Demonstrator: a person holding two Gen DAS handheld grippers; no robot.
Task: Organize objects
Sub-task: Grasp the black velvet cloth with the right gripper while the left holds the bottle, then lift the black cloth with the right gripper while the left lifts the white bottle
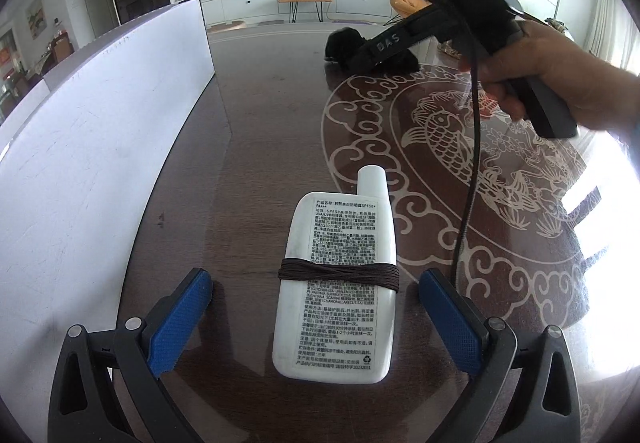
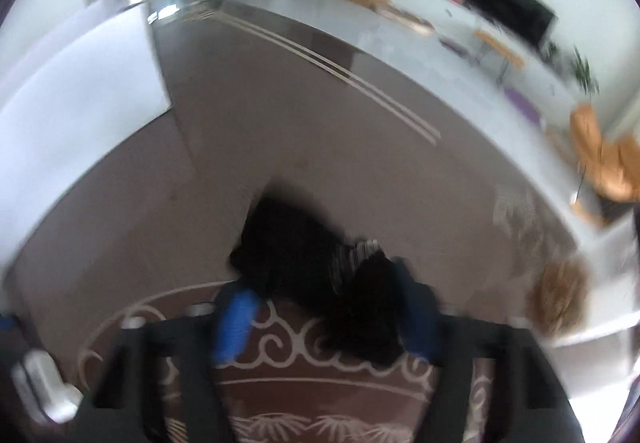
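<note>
Sunscreen bottle (image 1: pixel 334 283), white, flat on its face, brown cord (image 1: pixel 338 274) wrapped round its middle, lies near on the dark patterned table (image 1: pixel 260 147), between the wide-spread blue pads of the left gripper (image 1: pixel 316 317); pads well clear of it on both sides, nothing gripped. Black fabric bundle (image 2: pixel 316 271) sits farther out on the table, right of centre in the left view. Right gripper (image 2: pixel 326 317), held in a hand (image 1: pixel 560 79), is at that bundle: the right view is blurred, jaws look partly narrowed with the dark cloth between them, right pad close against it, but whether the pads actually press on it I cannot tell. White board (image 1: pixel 92 147) stands along the left side of the table. Progress, as a judgement: early. Neither item is lifted or placed anywhere obvious; the cloth pick looks in hand, the bottle untouched, and no clear destination shows.
</note>
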